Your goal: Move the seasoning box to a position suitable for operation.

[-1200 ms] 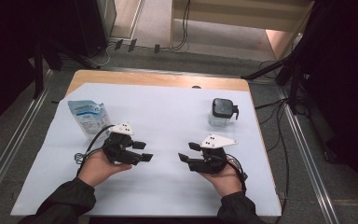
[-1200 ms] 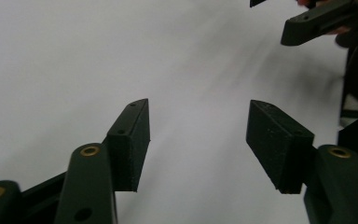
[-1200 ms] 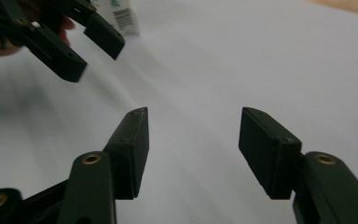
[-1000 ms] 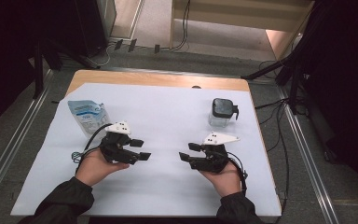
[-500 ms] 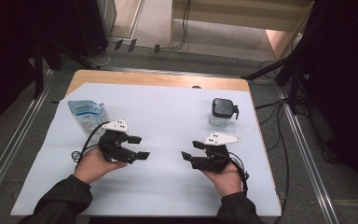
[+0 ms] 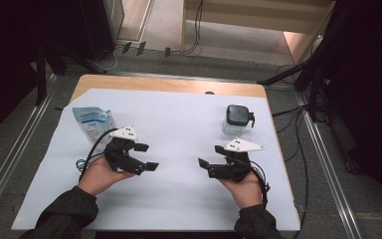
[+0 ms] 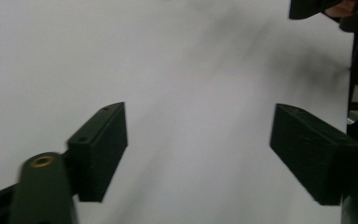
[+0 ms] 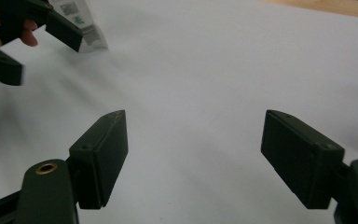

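Both hand-held grippers hover low over the white sheet [image 6: 179, 124], pointing at each other. In the high view my left gripper [image 6: 146, 156] is open, with nothing between its jaws. My right gripper [image 6: 205, 168] is open and empty as well. A blue-and-white pouch [image 6: 93, 122] lies flat just behind the left gripper. A clear jar with a black lid [image 6: 238, 119] stands upright behind the right gripper. In the left gripper view the left gripper [image 7: 196, 140] frames bare sheet. The right gripper [image 8: 193, 140] in its own view does the same, with the pouch [image 8: 86, 23] far off.
The sheet covers most of a wooden table [image 6: 169, 84], whose bare strip shows at the back. Metal rails [image 6: 15, 154] run along both sides on the floor. Cables [image 6: 298, 164] trail off the right edge. Open sheet lies between and in front of the grippers.
The two grippers have drawn slightly apart, the left one easing left and the right one easing right. Both stay open. The pouch and the jar have not moved.
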The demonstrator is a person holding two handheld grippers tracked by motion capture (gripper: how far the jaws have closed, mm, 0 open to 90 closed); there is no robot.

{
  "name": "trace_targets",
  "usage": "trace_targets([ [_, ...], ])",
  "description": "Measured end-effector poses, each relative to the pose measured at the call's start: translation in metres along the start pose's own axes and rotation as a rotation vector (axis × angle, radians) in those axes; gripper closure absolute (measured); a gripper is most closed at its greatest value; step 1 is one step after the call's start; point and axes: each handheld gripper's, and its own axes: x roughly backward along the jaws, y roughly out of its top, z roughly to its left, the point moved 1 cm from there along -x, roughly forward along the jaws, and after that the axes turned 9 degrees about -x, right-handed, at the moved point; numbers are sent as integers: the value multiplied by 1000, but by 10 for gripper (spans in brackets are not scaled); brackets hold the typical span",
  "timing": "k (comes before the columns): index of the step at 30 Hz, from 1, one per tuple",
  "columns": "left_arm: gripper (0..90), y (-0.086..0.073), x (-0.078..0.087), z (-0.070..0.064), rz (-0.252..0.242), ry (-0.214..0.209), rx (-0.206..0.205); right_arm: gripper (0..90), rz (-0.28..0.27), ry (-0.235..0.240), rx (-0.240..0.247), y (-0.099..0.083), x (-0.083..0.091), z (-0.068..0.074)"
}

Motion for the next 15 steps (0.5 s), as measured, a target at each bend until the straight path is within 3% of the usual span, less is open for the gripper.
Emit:
trace_targets([
  [1,285,0,0,0,0,0,0,242,0,0,0,0,0,0],
  [3,294,-1,0,0,-2,-4,0,246,-6,16,-14,0,1,-1],
  [15,301,-2,6,3,-13,20,-14,237,-35,-42,-36,3,10,-14],
])
